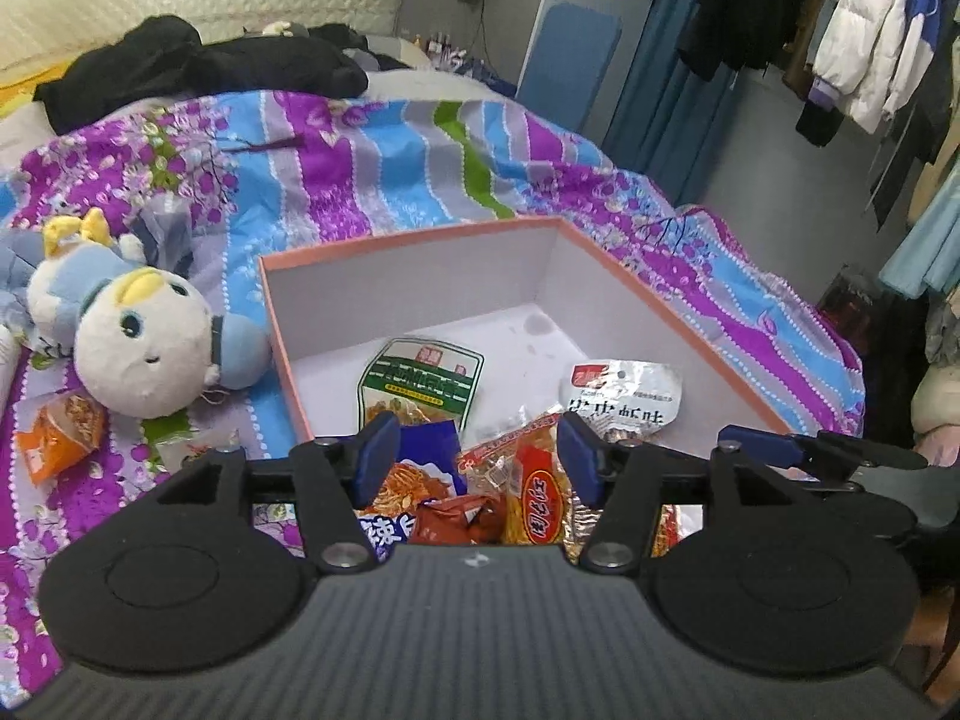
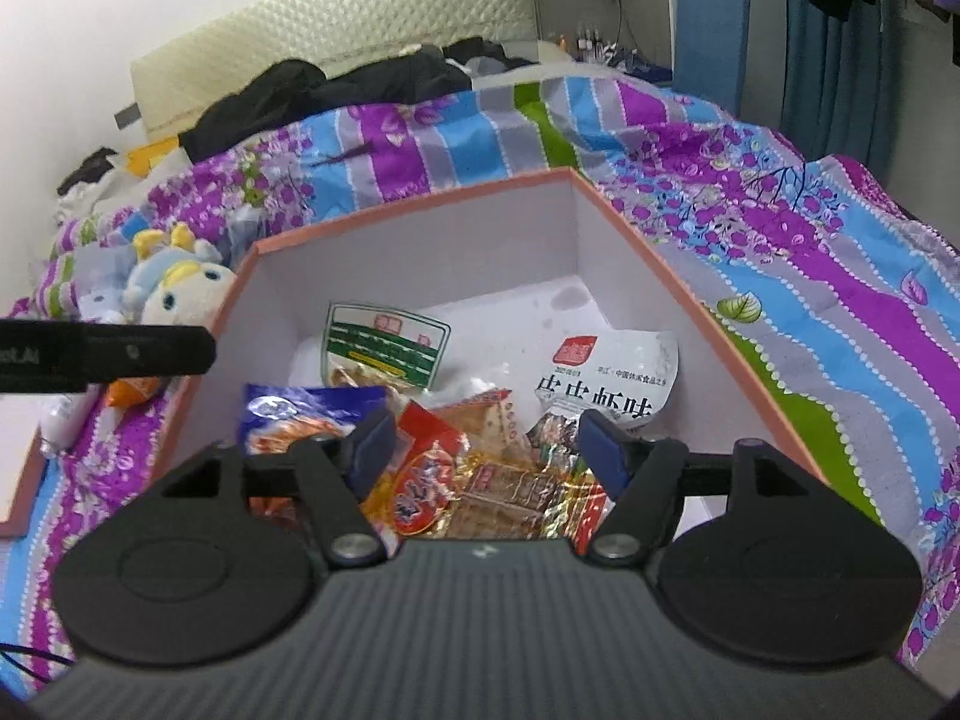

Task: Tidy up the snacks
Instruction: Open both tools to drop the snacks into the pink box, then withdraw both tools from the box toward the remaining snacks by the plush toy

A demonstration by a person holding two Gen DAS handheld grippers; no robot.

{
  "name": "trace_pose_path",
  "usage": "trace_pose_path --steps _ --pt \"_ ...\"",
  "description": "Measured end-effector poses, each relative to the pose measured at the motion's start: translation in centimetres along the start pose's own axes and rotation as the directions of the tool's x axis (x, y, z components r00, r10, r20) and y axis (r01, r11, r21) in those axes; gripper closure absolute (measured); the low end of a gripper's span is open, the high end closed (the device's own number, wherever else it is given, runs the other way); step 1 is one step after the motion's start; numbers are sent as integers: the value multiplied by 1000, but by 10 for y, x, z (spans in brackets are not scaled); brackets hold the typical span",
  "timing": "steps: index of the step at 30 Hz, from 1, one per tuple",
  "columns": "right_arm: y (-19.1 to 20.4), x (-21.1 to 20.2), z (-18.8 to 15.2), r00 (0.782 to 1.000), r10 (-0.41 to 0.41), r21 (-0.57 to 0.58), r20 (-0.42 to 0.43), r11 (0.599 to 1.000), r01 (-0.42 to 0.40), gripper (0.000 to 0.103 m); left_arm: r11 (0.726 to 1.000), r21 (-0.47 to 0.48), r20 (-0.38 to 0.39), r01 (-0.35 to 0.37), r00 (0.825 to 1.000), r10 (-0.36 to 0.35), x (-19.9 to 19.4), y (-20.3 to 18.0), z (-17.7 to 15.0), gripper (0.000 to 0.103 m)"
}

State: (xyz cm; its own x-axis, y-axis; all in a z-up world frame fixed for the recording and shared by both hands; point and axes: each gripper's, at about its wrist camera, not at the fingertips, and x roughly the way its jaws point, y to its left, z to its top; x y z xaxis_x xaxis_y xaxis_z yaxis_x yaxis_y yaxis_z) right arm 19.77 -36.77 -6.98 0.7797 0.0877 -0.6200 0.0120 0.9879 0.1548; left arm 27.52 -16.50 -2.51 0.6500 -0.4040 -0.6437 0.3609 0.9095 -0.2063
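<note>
An open box with an orange rim [image 1: 690, 330] [image 2: 690, 288] and white inside lies on the bed. In it are a green-and-white packet [image 1: 420, 384] [image 2: 384, 348], a white packet with a red label [image 1: 624, 396] [image 2: 606, 378], a blue packet [image 1: 420, 462] [image 2: 300, 414] and a yellow-red packet [image 1: 534, 492] [image 2: 432, 480]. My left gripper [image 1: 478, 450] hangs open over the near pile, its pads clear of the packets. My right gripper [image 2: 489, 450] stands open beside it, above the same pile. An orange packet [image 1: 54, 438] [image 2: 129, 390] lies on the bedspread left of the box.
A blue-and-white plush toy [image 1: 138, 330] [image 2: 174, 288] lies left of the box. Black clothes [image 1: 198, 66] are heaped at the head of the bed. Hanging garments [image 1: 870, 30] fill the right side. A flat white board with an orange edge [image 2: 18, 480] lies at far left.
</note>
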Motion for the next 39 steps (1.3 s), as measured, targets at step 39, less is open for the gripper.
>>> trace_pose_path --steps 39 --pt "112 -164 -71 965 221 -95 141 973 -209 34 979 -162 171 -124 973 152 -241 25 -132 39"
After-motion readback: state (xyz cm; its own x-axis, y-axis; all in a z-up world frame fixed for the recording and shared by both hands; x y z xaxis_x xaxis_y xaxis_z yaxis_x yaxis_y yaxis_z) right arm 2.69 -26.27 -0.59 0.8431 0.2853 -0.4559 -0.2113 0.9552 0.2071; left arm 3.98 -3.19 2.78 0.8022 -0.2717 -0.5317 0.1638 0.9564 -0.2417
